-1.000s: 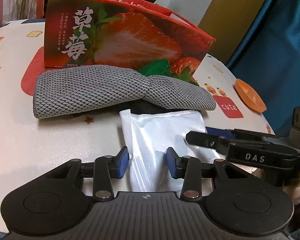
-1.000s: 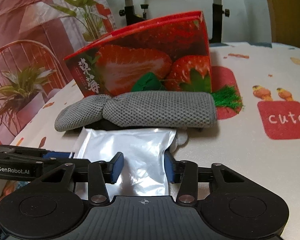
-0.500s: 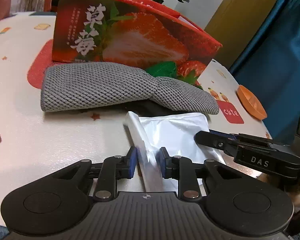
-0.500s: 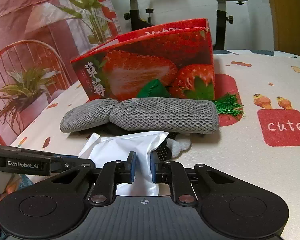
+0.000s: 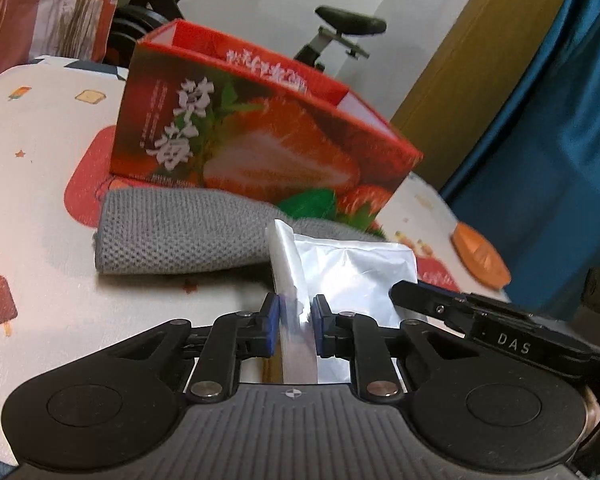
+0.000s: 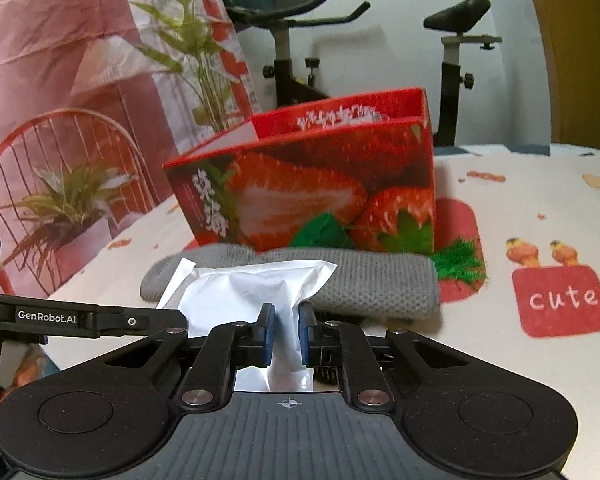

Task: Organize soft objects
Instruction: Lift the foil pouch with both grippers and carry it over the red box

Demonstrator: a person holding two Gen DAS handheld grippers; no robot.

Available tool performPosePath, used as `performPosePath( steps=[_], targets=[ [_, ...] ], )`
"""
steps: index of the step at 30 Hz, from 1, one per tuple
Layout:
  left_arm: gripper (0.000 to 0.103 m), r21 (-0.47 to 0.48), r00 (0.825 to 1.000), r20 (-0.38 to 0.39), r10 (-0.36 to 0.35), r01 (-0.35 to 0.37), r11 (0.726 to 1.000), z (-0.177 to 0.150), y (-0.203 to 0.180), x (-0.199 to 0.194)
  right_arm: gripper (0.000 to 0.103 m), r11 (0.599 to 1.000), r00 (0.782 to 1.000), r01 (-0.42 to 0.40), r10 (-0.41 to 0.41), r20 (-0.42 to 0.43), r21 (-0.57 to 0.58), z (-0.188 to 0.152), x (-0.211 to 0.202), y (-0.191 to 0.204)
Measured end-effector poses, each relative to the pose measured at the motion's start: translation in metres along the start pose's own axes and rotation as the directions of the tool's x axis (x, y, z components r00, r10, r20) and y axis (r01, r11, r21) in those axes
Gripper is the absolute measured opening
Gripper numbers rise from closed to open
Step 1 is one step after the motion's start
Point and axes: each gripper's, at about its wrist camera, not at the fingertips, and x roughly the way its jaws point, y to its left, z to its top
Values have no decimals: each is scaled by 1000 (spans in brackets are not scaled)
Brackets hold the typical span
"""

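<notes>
Silvery foil pouch (image 5: pixel 352 276) pinched by both grippers, left (image 5: pixel 294 322) closing tighter, right (image 6: pixel 286 330) clenched; next, probably into the far strawberry box (image 5: pixel 260 148).

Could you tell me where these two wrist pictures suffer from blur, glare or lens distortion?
Left wrist view: the strawberry box and orange dish are motion-smeared, and the silver pouch glares. Right wrist view: the box lettering is blurred, while the "cute" print stays readable. Both views bow straight lines outward near the edges.
</notes>
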Motion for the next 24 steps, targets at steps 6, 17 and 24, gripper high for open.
performPosePath(
  steps=[6,17,24],
  targets=[
    [19,-35,996,78,-36,39,999,18,1,-15,12,999,998,-17,18,57,-29,21,-5,7],
    [19,49,983,176,-46,38,998,84,-13,-22,12,996,986,-35,48,159,-81,94,0,12],
    [19,84,978,209,-20,2,996,141,-14,3,12,992,985,4,17,169,-124,148,37,7]
  ],
)
